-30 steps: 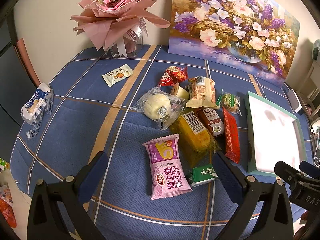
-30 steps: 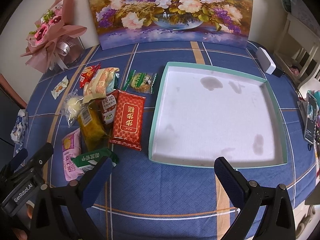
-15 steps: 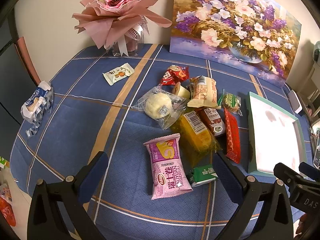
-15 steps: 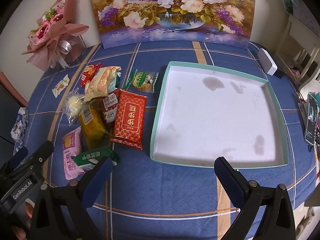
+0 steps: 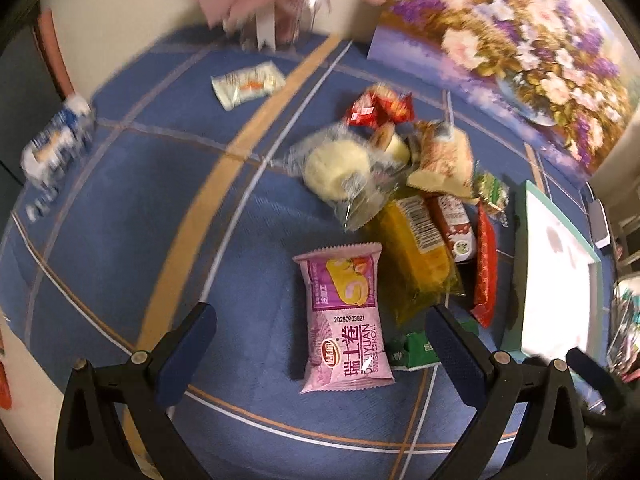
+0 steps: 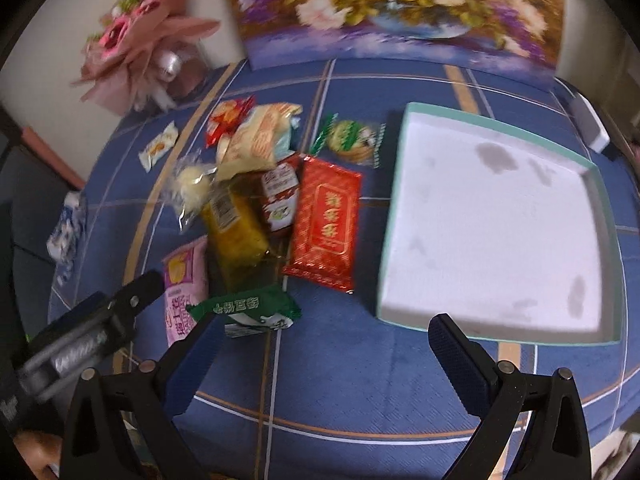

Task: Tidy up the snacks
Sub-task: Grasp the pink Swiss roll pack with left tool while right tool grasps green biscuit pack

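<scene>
step: approach | left tongs (image 5: 320,340) wide open, empty, over pink plastic Swiss-roll packet (image 5: 344,320) at lower centre | right tongs (image 6: 324,344) wide open, empty | next: close on packet, carry to white teal-rimmed tray (image 6: 496,236)

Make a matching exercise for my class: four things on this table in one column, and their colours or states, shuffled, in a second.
Column 1
1. Swiss roll pack
2. flat packet beside the tray
3. tray
4. left tongs

Column 2
A. open, holding nothing
B. red with gold print
C. pink and purple
D. mint-green rim, nothing inside

Pairs: 1-C, 2-B, 3-D, 4-A
</scene>
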Demonstrator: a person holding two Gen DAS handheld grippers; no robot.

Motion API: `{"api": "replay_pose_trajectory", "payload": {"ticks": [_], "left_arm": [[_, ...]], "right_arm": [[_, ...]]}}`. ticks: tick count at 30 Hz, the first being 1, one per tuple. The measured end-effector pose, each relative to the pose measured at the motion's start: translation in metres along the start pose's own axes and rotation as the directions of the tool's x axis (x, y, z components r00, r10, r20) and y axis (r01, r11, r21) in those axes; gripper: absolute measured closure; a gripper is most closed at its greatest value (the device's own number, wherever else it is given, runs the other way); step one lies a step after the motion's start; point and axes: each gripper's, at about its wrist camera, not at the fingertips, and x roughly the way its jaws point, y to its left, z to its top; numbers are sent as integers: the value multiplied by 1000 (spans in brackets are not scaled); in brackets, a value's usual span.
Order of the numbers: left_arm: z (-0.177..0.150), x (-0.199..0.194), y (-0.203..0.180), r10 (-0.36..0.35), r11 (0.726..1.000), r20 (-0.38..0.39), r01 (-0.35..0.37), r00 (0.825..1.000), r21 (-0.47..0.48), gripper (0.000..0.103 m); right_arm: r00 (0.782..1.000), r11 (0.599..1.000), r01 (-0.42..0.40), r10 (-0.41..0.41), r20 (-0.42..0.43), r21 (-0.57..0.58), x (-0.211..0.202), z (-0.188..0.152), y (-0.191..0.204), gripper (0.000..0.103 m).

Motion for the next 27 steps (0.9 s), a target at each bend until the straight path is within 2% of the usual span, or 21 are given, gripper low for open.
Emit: {"api": "replay_pose_trajectory", "payload": {"ticks": [5,9,12,18,27], "left_arm": [[3,27,-1,-23,1000,-87,21,996,-23,2],[2,40,-6,-27,1000,-124,26,992,-9,13],[0,49,-4,-35,999,-149,33,988,-17,16],[-3,55,11,-30,999,-157,24,987,-43,17],[-8,59,37,-28,997,-146,17,989,-72,17]], "right_arm": [[997,999,-34,33,-69,-19,22,-1,12,0],[995,997,-29,22,-96,-66,33,-2,24,0],[995,994,-23,12,-104,-104,39,-4,35,0],[992,985,-15,-7,-130,-171,52,-6,55,0],[988,977,14,-47,-149,-212,76,-4,73,0]]}}
